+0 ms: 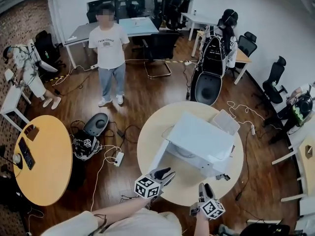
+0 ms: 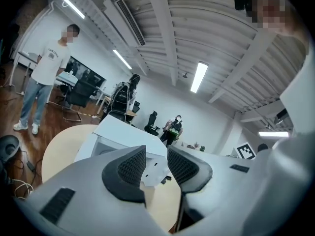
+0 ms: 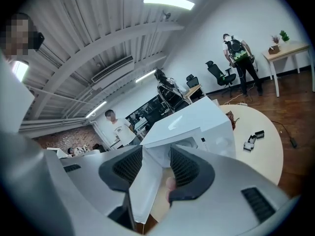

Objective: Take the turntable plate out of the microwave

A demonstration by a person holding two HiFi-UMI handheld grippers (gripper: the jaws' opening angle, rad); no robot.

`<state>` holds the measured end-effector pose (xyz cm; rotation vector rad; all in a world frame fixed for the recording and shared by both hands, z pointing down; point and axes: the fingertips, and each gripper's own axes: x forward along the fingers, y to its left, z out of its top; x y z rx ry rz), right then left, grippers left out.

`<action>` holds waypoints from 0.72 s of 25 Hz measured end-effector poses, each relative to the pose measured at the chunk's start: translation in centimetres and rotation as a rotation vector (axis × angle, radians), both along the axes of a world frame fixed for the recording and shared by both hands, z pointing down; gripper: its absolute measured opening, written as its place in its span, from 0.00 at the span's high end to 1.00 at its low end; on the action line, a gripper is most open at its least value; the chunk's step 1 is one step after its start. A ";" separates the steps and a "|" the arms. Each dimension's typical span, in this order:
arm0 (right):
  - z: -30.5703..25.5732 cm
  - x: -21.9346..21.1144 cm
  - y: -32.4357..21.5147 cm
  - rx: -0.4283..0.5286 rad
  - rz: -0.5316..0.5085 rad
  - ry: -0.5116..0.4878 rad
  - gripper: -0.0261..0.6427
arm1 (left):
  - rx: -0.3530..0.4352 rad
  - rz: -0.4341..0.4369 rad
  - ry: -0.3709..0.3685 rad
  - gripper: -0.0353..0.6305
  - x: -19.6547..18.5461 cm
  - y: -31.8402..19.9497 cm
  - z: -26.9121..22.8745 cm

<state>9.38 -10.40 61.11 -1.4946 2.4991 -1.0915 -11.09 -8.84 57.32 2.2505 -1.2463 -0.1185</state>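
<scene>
**benchrat:** Quick count? I get one microwave [image 1: 202,139] in the middle of the round counter [image 1: 152,132], with its door [image 1: 158,157] swung open towards the near-left edge.

**plate_guy:** Same. There are two hand-held grippers. The left hand-held gripper [image 1: 167,173] is over the near edge, just beside the door's free end. The right hand-held gripper [image 1: 204,187] is at the near edge too, a bit further right. Both have their jaws apart with nothing clamped. In the right gripper view the door's edge only lines up with the gap.

**benchrat:** And the turntable plate?

**plate_guy:** I only see a pale round shape [image 3: 189,142] inside the cavity, so I take it as still in there. It's too faint for more.

**benchrat:** Any room to move?

**plate_guy:** The counter's left side and near strip are bare. One little cluster of small parts [image 1: 224,177] sits by the near-right edge, and one flat white box [image 1: 225,121] sits at the far-right edge. A second round table [image 1: 44,156] stands well apart on the left. Four people stand around the room.
</scene>
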 end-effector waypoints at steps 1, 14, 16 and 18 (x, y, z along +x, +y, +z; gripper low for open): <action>0.1 -0.5 -0.5 0.002 -0.001 -0.001 0.69 | 0.002 0.007 0.000 0.76 -0.2 -0.6 0.0; 2.5 -1.9 -0.6 -0.041 0.012 -0.010 0.69 | -0.035 0.069 -0.012 0.76 0.0 -2.2 2.5; 3.9 -2.4 -1.5 -0.050 -0.019 -0.004 0.69 | -0.031 0.054 -0.016 0.76 0.0 -2.6 2.8; 5.2 -3.2 -3.3 -0.038 -0.057 0.027 0.69 | -0.020 0.031 -0.018 0.76 -0.2 -3.4 2.9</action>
